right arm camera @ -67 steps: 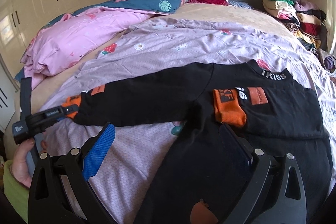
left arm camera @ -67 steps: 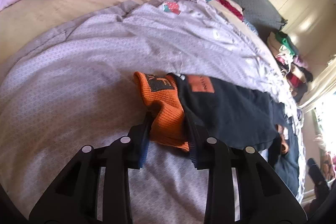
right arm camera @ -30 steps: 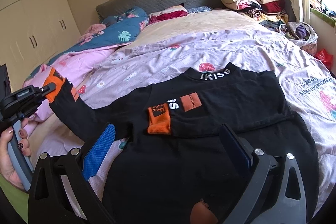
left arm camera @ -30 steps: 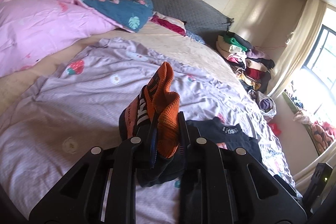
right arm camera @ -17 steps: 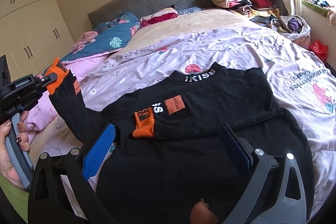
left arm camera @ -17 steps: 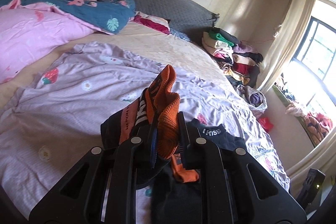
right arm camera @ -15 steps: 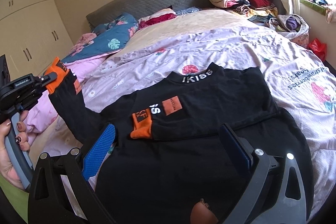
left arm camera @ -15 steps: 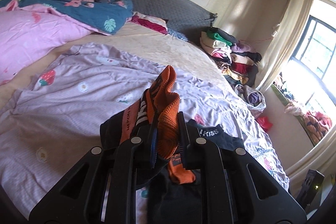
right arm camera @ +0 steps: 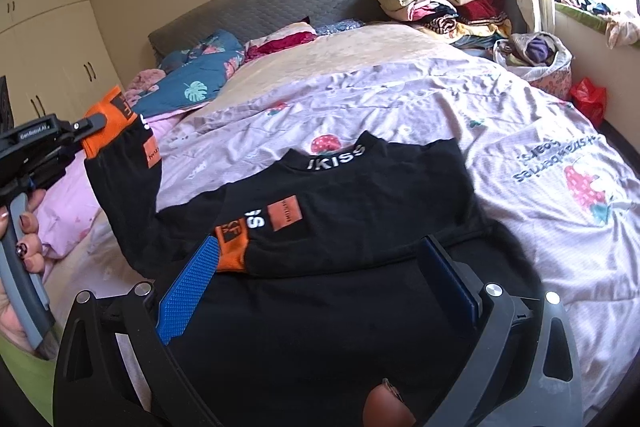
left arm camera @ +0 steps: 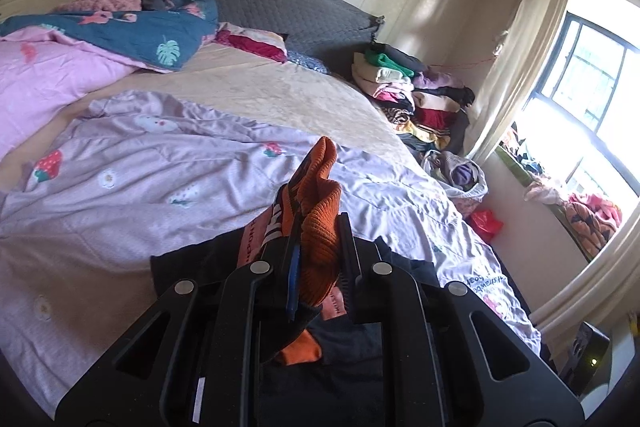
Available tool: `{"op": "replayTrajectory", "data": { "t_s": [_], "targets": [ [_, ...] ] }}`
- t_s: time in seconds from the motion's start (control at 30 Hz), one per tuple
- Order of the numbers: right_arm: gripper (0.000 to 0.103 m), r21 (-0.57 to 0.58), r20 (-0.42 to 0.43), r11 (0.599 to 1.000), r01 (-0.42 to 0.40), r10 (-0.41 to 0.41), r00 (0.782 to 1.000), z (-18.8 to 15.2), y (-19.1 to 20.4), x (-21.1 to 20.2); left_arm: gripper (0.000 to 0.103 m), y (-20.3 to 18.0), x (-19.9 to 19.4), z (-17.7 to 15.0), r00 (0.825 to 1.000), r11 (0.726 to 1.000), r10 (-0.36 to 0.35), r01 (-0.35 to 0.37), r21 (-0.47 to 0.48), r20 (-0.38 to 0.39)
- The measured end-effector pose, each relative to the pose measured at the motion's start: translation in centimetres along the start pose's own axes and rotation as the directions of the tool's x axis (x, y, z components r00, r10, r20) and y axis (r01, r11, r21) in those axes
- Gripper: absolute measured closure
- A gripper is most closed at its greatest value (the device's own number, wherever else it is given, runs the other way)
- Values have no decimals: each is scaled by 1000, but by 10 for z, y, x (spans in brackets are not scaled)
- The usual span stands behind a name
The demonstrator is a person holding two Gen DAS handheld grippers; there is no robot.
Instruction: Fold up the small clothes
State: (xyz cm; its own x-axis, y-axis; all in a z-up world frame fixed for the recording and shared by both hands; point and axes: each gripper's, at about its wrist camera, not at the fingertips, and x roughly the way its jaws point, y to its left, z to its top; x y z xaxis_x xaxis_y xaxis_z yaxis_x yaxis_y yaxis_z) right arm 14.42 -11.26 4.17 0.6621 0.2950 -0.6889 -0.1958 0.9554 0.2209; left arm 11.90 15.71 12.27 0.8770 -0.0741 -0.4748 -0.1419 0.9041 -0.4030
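Cuff [left arm camera: 320, 223] of the shirt's free sleeve [right arm camera: 120, 195] sits clamped between the narrow jaws of the left gripper [left arm camera: 316, 247], the orange rib bunched and sticking up past the fingertips. Seen from the right wrist, that sleeve is lifted off the quilt [right arm camera: 560, 227] and runs as a taut black band from the cuff, high and left of the shirt [right arm camera: 340, 227], down to the shoulder. Its long axis slants toward the shirt body, so the fold turns on carrying the cuff along that line, rightward and down onto the chest.

The shirt lies flat on the quilt, collar toward the headboard [right arm camera: 260, 7], hem toward the camera. The other sleeve is already folded across the chest, its orange cuff [right arm camera: 232, 247] resting just below the collar lettering and left of centre. That cuff is the likely target: the held one should land near or over it.

The right gripper [right arm camera: 320, 291] hangs wide and empty above the lower body of the shirt, blue pads [right arm camera: 188, 287] well apart, touching nothing I can make out. It is nearer the hem than the sleeve, so the left hand [right arm camera: 24, 235] is the one placed to finish this fold; the right looks placed to pin the body or take the hem afterwards.
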Motion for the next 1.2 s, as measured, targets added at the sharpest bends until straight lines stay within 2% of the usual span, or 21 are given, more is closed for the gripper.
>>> {"op": "replayTrajectory", "data": {
  "t_s": [0.4, 0.57, 0.77, 1.2],
  "targets": [
    [5, -22, 16, 998, 54, -54, 998, 19, -37, 0, 94, -48, 38, -11, 997, 997, -64, 65, 36, -33],
    [5, 24, 11, 999, 42, -42, 999, 19, -59, 5, 94, -68, 58, -17, 993, 993, -101, 104, 49, -56],
    [5, 103, 5, 993, 56, -57, 998, 12, -93, 12, 94, -90, 87, -34, 989, 990, -109, 118, 81, -104],
    [4, 193, 17, 977, 96, -101, 995, 14, -141, 11, 93, -114, 136, -84, 962, 981, -133, 162, 108, -237]
  ]
}}
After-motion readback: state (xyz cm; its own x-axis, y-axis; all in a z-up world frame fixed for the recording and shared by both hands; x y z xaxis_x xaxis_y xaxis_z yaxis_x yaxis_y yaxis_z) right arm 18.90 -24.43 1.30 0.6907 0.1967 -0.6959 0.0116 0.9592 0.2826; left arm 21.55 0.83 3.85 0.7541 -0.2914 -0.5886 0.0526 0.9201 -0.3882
